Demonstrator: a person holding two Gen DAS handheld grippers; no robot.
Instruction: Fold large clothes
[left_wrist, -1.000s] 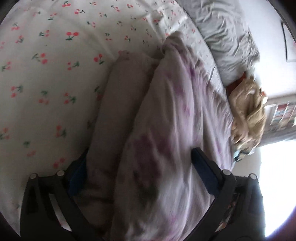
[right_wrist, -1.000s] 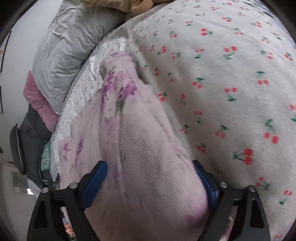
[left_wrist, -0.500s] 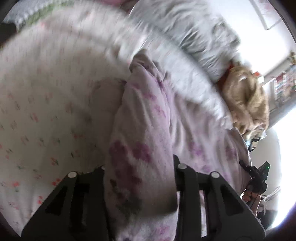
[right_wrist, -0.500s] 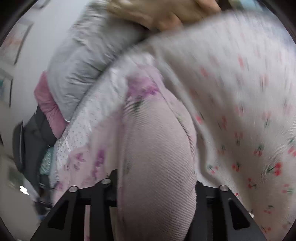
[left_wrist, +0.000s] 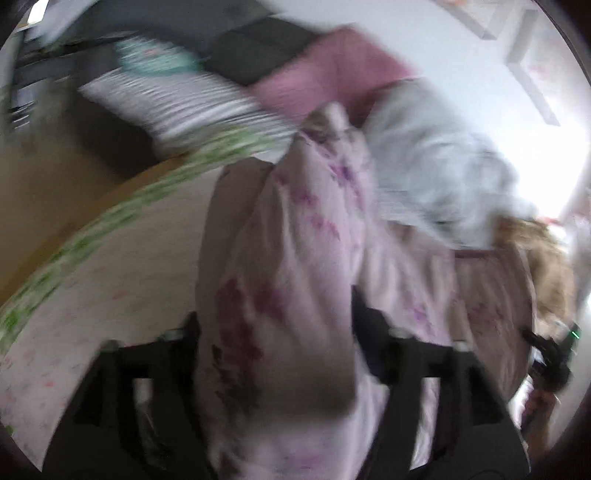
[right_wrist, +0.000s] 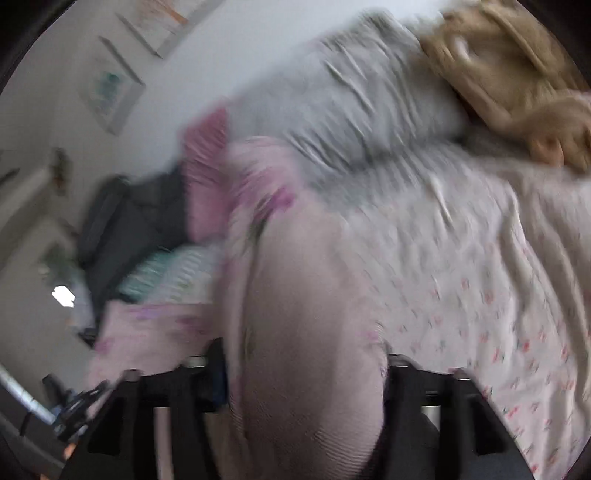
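A large pale pink garment with purple flowers (left_wrist: 288, 280) is bunched between the jaws of my left gripper (left_wrist: 275, 332), which is shut on it and holds it above the bed. The same garment (right_wrist: 306, 332) fills the jaws of my right gripper (right_wrist: 304, 365), also shut on it. The cloth hangs between the two grippers; the right gripper shows at the left wrist view's far right (left_wrist: 550, 358). Both views are motion-blurred.
The bed has a white cherry-print sheet (right_wrist: 480, 295). A grey duvet (right_wrist: 362, 107) and a tan plush toy (right_wrist: 509, 74) lie at its head. Pink and dark cushions (left_wrist: 325, 77) and a striped pillow (left_wrist: 184, 107) lie beyond the bed edge.
Both grippers closed on the garment and lifted it off the bed, tilting up so that the wall and cushions came into view.
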